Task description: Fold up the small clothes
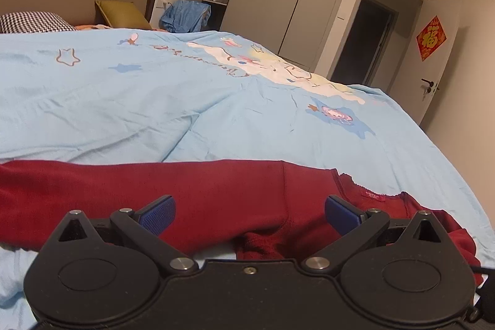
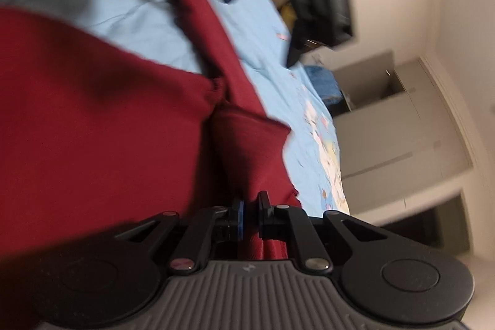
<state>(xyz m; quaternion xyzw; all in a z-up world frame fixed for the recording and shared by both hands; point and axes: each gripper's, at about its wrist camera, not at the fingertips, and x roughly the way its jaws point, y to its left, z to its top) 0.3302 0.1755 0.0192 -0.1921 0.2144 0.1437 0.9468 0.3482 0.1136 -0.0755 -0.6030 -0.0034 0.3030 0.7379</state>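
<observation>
Softly draped on the bed (image 1: 154,98), a limp, light red garment (image 1: 216,197) lies beneath the left gripper (image 1: 250,214), fingers spread wide and empty, while the right gripper (image 2: 250,215) pinches its edge, best gripped at seams.

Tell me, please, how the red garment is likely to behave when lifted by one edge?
Probably floppy: the red garment sags in folds from the right gripper, whose jaws are shut on it. Likely light, since its sleeve lies flat on the blue bedcover. It may drag rather than slide freely on the wrinkled cloth.
</observation>
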